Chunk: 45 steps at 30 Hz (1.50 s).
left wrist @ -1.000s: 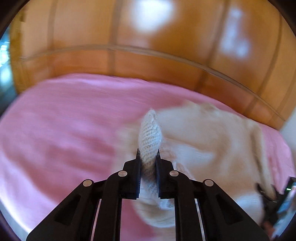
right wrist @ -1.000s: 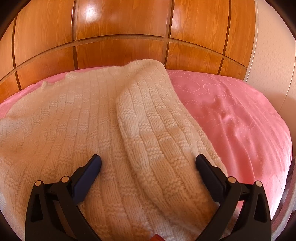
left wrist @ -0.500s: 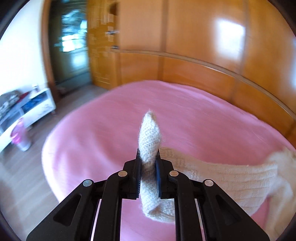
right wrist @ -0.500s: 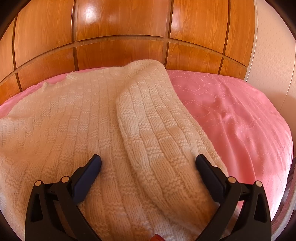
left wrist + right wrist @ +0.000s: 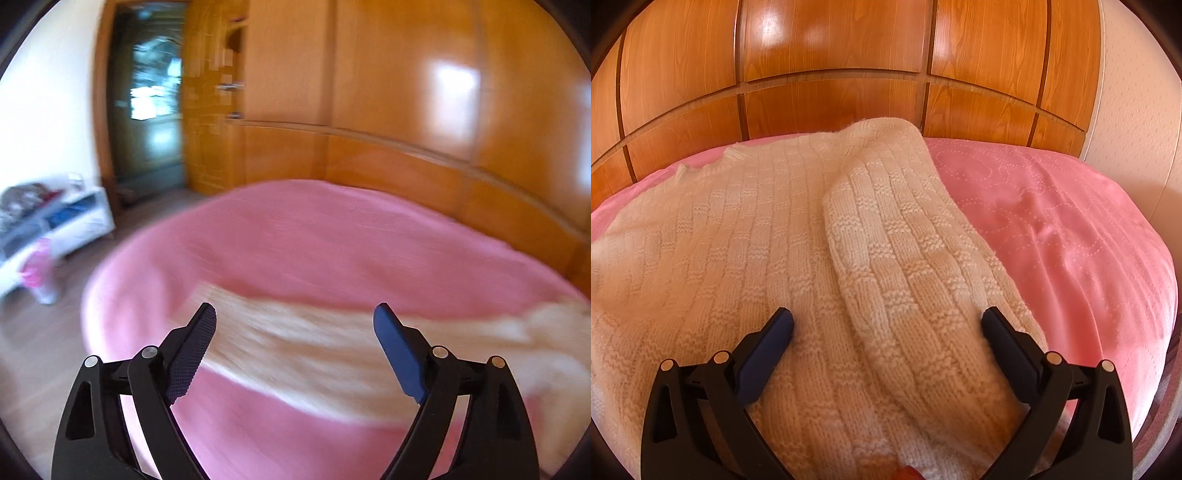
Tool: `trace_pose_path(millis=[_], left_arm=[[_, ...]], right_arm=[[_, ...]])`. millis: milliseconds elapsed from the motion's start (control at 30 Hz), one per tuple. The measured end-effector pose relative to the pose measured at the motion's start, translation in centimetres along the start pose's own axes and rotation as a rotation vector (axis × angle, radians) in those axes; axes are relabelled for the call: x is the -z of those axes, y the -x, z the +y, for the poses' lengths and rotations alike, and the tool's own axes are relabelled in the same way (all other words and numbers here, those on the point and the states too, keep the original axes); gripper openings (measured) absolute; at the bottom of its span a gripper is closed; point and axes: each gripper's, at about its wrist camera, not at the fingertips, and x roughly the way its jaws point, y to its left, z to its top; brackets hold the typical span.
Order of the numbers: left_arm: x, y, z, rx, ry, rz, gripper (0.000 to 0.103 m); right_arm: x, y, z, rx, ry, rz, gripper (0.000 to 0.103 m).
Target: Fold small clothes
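The left tongs (image 5: 293, 321) gape wide with nothing between them, above a blurred cream sleeve (image 5: 303, 347) stretched across the pink bed (image 5: 332, 236). The right tongs (image 5: 886, 325) are wide too, straddling a fold of the cream knitted sweater (image 5: 738, 240) lying on the bed below the wooden headboard (image 5: 831, 99)

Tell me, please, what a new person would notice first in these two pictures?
First, the cream knitted sweater spread over the pink bed, with one part folded over on its right side. Next, the glossy wooden headboard behind the bed. Both the left gripper and right gripper are open.
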Motion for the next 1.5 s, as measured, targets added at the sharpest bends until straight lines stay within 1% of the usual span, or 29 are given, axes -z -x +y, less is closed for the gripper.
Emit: trace_pose_path(millis=[67, 167, 233, 267, 333, 400, 467, 500, 533, 567, 600, 667, 700, 733, 767, 833, 933, 967, 1000, 1033, 1067, 1100, 1133, 1167, 1267, 1333, 1400, 1467, 1500], left_arm=[[1.4, 2.1, -2.6, 0.170, -0.023, 0.038, 0.086], [3.4, 4.5, -6.4, 0.394, -0.086, 0.114, 0.086], [5.0, 5.6, -9.1, 0.562, -0.121, 0.212, 0.086], [5.8, 5.9, -10.0, 0.625, -0.125, 0.253, 0.086], [7.8, 6.8, -11.8, 0.748, -0.127, 0.338, 0.086], [9.1, 6.8, -12.8, 0.811, -0.133, 0.394, 0.086], [10.9, 6.9, -13.7, 0.874, -0.138, 0.479, 0.074], [11.5, 6.7, -14.0, 0.890, -0.142, 0.518, 0.066], [12.7, 6.7, -14.3, 0.891, -0.147, 0.565, 0.063], [13.4, 6.6, -14.3, 0.887, -0.145, 0.584, 0.060], [13.9, 6.8, -14.1, 0.885, -0.139, 0.576, 0.058], [13.8, 6.6, -14.1, 0.898, -0.133, 0.569, 0.058], [13.7, 6.4, -14.2, 0.908, -0.120, 0.576, 0.053], [13.7, 6.4, -14.2, 0.913, -0.111, 0.586, 0.047], [13.8, 6.1, -14.3, 0.916, -0.103, 0.600, 0.044], [13.8, 5.7, -14.9, 0.906, -0.104, 0.620, 0.025], [13.7, 5.8, -15.3, 0.874, -0.149, 0.631, 0.008], [13.5, 6.0, -15.4, 0.875, -0.164, 0.627, 0.006], [13.0, 6.5, -15.2, 0.875, -0.183, 0.611, 0.004], [12.5, 6.9, -15.0, 0.876, -0.194, 0.593, 0.004], [12.0, 7.2, -14.6, 0.878, -0.204, 0.578, 0.004], [11.3, 7.8, -14.0, 0.875, -0.217, 0.560, 0.003], [10.9, 8.1, -13.6, 0.871, -0.228, 0.554, 0.003], [10.5, 8.4, -12.9, 0.863, -0.244, 0.550, 0.003], [9.9, 9.7, -10.8, 0.848, -0.274, 0.548, 0.002], [9.8, 10.2, -10.0, 0.846, -0.283, 0.550, 0.002], [10.3, 10.3, -9.9, 0.836, -0.311, 0.554, 0.000], [11.9, 9.8, -10.6, 0.752, -0.417, 0.555, 0.000], [12.9, 9.5, -10.7, 0.724, -0.467, 0.573, 0.000]], right_arm=[[0.0, 0.1, -0.2, -0.017, 0.000, 0.008, 0.101], [-0.2, 0.8, -1.3, -0.103, -0.007, 0.018, 0.101], [-0.2, 2.3, -3.0, -0.166, -0.065, -0.015, 0.101], [-0.2, 3.0, -3.9, -0.186, -0.096, -0.027, 0.101], [-0.2, 4.1, -6.1, -0.200, -0.146, -0.025, 0.101], [-0.1, 5.3, -8.7, -0.211, -0.203, -0.024, 0.101], [0.3, 6.4, -10.8, -0.214, -0.250, -0.028, 0.101], [0.4, 6.7, -11.6, -0.216, -0.269, -0.021, 0.101], [0.8, 7.0, -12.7, -0.236, -0.299, -0.004, 0.101], [1.2, 7.1, -13.7, -0.280, -0.336, 0.024, 0.101], [1.5, 7.1, -14.4, -0.316, -0.365, 0.048, 0.098], [2.9, 6.9, -15.6, -0.396, -0.431, 0.131, 0.086], [3.4, 6.8, -15.7, -0.411, -0.442, 0.158, 0.077], [4.3, 6.5, -15.7, -0.431, -0.451, 0.200, 0.071], [4.7, 6.2, -15.8, -0.445, -0.453, 0.221, 0.069], [5.5, 5.9, -15.3, -0.466, -0.444, 0.244, 0.068], [5.3, 6.3, -13.6, -0.437, -0.351, 0.231, 0.068], [5.1, 6.4, -13.1, -0.439, -0.327, 0.229, 0.067], [4.9, 6.6, -12.6, -0.455, -0.310, 0.225, 0.060], [4.9, 6.7, -12.2, -0.475, -0.295, 0.228, 0.050], [4.9, 6.5, -11.7, -0.494, -0.275, 0.244, 0.049], [5.1, 6.3, -11.2, -0.489, -0.253, 0.255, 0.042], [5.4, 6.4, -11.0, -0.473, -0.231, 0.258, 0.024], [5.5, 6.2, -11.0, -0.467, -0.216, 0.266, 0.016], [5.4, 6.0, -12.0, -0.520, -0.262, 0.269, 0.012], [5.1, 6.4, -13.6, -0.510, -0.308, 0.253, 0.006], [5.0, 6.4, -14.6, -0.519, -0.313, 0.258, 0.006], [5.4, 6.1, -14.4, -0.520, -0.263, 0.291, 0.007], [5.8, 5.9, -13.9, -0.487, -0.218, 0.311, 0.009]])
